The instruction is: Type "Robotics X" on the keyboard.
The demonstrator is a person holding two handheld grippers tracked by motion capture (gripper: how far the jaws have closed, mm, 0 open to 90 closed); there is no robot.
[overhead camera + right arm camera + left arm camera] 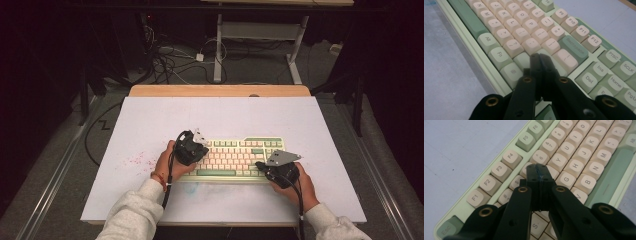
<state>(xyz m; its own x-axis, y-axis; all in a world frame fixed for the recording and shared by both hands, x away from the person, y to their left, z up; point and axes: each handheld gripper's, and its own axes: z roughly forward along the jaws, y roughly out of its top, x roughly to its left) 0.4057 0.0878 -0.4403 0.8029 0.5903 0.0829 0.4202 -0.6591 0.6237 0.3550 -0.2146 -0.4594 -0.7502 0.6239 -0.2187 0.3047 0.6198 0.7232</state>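
A pale green keyboard (235, 157) with cream and green keys lies in the middle of the white table. My left gripper (196, 150) hovers over its left end, held in a hand. In the left gripper view its jaws are pressed together, and the left gripper (539, 171) has its tip over the keys near the number row of the keyboard (574, 157). My right gripper (272, 169) sits at the keyboard's lower right. In the right gripper view, the right gripper (540, 58) is shut with its tip above the keys by the right shift area of the keyboard (529, 27).
The white table top (150, 125) has a pink speckled stain (135, 160) at the left. A wooden strip (220, 90) runs along the far edge. Beyond it are desk legs (218, 50) and cables (170, 60) on the floor.
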